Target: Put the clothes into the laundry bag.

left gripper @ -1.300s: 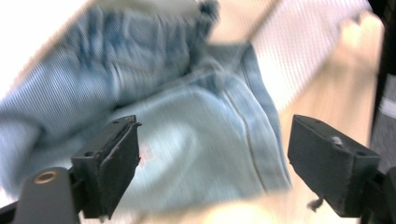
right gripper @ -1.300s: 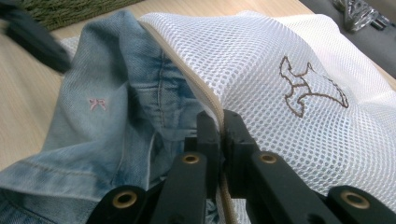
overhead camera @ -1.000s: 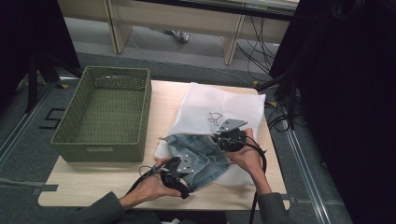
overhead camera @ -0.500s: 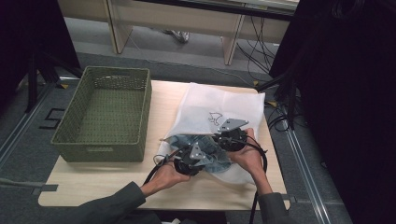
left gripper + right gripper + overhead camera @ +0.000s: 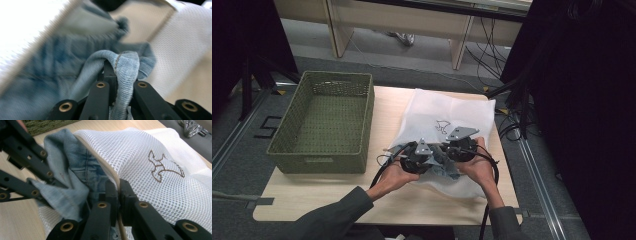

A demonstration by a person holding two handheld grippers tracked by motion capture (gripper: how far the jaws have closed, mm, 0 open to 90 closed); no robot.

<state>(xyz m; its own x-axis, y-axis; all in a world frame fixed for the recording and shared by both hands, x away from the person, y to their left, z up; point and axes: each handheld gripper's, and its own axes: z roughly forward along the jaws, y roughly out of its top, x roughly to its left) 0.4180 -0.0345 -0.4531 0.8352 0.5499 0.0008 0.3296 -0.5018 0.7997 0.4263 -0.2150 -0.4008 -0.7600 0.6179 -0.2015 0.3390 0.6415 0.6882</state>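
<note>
A: What are we gripping?
B: Our left gripper (image 5: 428, 159) is pinching the jeans (image 5: 125, 65) at the bag (image 5: 452, 112) mouth; our right gripper (image 5: 118, 187) is clamping the bag's rim.
A: And the basket (image 5: 324, 125)?
B: Sitting left of the bag.

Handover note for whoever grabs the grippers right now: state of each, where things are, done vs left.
Left gripper: shut on a fold of the denim garment.
Right gripper: shut on the zippered edge of the white mesh bag, holding its mouth up.
The bag lies on the wooden table, with the green basket to its left.
Done: the garment looks partly inside the bag's mouth.
Left: probably push the remaining denim in; zipper not yet closed.
</note>
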